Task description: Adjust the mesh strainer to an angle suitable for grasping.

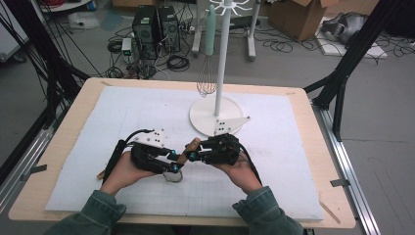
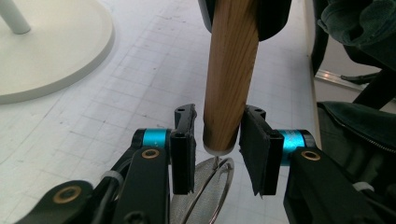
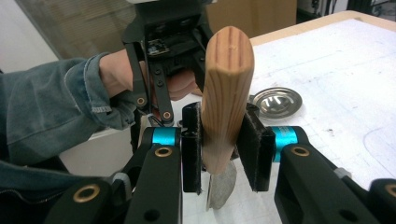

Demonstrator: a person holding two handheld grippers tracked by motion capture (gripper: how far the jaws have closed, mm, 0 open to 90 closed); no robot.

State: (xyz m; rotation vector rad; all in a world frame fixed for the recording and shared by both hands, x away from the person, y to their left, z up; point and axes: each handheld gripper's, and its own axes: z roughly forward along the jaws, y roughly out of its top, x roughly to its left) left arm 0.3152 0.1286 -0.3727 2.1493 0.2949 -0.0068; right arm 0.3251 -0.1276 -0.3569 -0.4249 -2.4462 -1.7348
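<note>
The person has a small strainer held up just over the desk, between the two hands and in front of the white stand. Both pairs of tongs are on its wooden handle.

The right tongs are clamped on the handle's upper half, with the pads flat against both sides. The left tongs sit around the lower end, just above the bowl. From where I stand I can't tell if they are pressing on it or only bracketing it.

It looks like a handover. To do it well, I'd keep the right grip firm and square across the handle's flatter sides. Let the left pads come fully clear before drawing that hand straight back, so the handle isn't twisted. The bowl end is the heavier one, so I'd expect it to sag if the hold is loose.

The handle is pale varnished wood with a clear grain. It is smooth, oval in section and rounded at the free end, so it is likely to be a bit slippery. A short light collar joins it to a thin steel ring that carries the fine grey mesh. The pads are black and look soft. A white gridded mat covers the desk. A wire whisk with a pale green handle hangs from the stand.
</note>
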